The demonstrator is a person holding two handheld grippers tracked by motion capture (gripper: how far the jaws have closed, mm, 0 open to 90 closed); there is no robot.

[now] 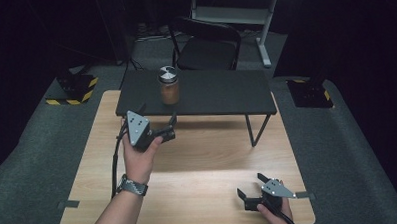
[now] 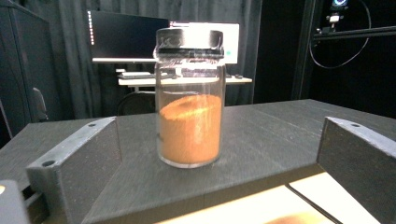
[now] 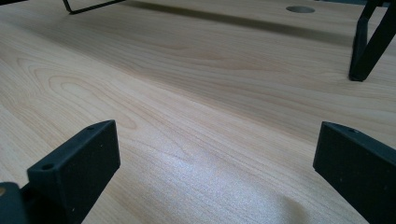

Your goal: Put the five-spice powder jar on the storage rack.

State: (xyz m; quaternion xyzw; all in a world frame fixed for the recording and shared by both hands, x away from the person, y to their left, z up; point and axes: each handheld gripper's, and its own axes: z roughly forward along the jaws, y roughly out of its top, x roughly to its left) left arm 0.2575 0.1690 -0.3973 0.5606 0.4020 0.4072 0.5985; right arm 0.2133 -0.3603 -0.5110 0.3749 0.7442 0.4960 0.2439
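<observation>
Clear glass jar of orange-brown powder with black lid [image 1: 169, 86] upright on small black raised worktop [image 1: 221, 93], left gripper [image 1: 158, 122] jaws wide open and empty just before it, right gripper [image 1: 249, 186] jaws open, empty, over pale wooden worktop [image 1: 199, 187]

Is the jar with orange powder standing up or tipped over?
Standing up: the jar sits upright on the black shelf, lid on top.

Glossy glass jar [image 2: 189, 100] (matt black lid [image 2: 189, 43]) on matt black shelf [image 2: 261, 135]; smooth wood table [image 3: 196, 107].

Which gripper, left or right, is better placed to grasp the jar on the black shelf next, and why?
Probably left: the left gripper faces the jar, jaws open; the right gripper rests farther back over the wooden table.
</observation>
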